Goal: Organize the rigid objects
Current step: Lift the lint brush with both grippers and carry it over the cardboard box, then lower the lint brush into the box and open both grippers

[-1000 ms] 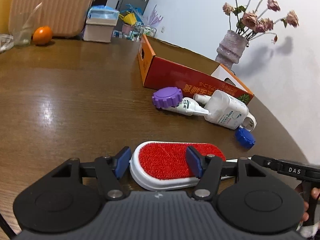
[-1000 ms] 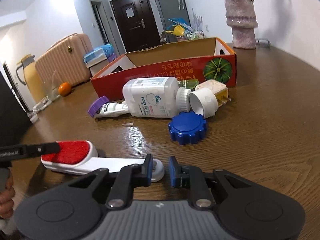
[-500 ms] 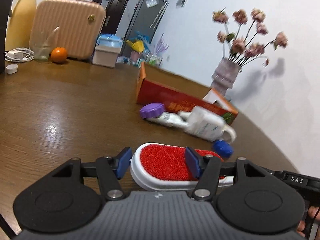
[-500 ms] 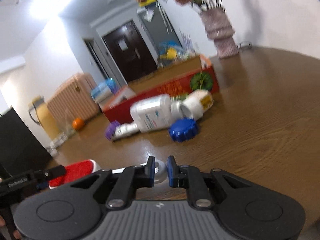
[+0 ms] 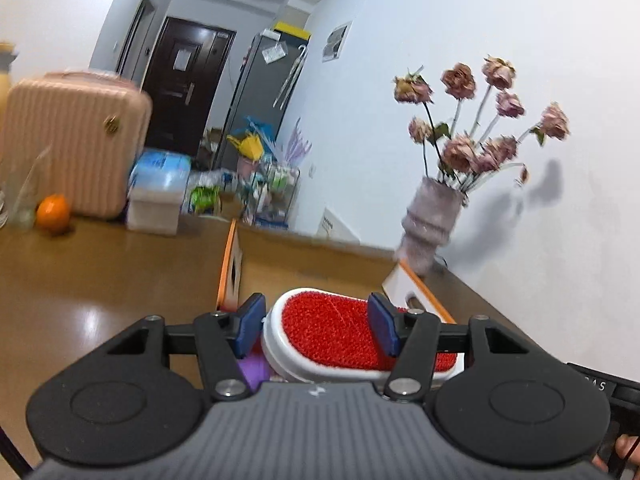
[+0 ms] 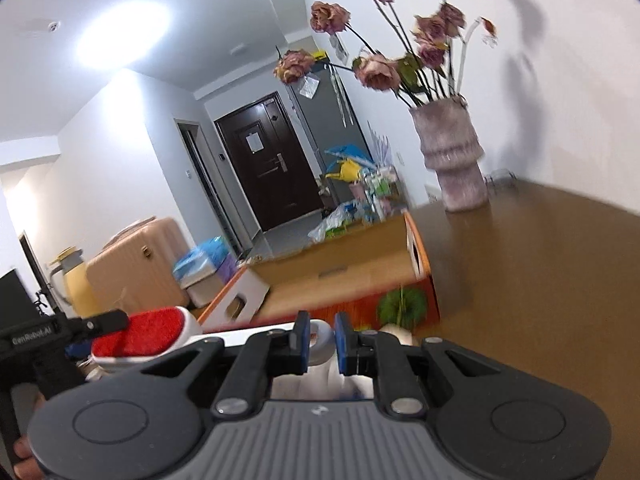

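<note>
Red-and-white brush (image 5: 344, 340) is off the desk (image 5: 100, 280) now, lifted toward the box (image 5: 320, 268). Left hand-held gripper (image 5: 316, 328) has been closing on its head, right hand-held gripper (image 6: 320, 340) is clamped tight on the handle. Count: one brush, one box, two grippers; the bottles underneath are too blurry to count.

Bright ceiling light (image 6: 120, 36), blown out. Motion blur on table (image 5: 100, 280) and box (image 6: 340, 276). Fisheye-bent edges, dark corners.
</note>
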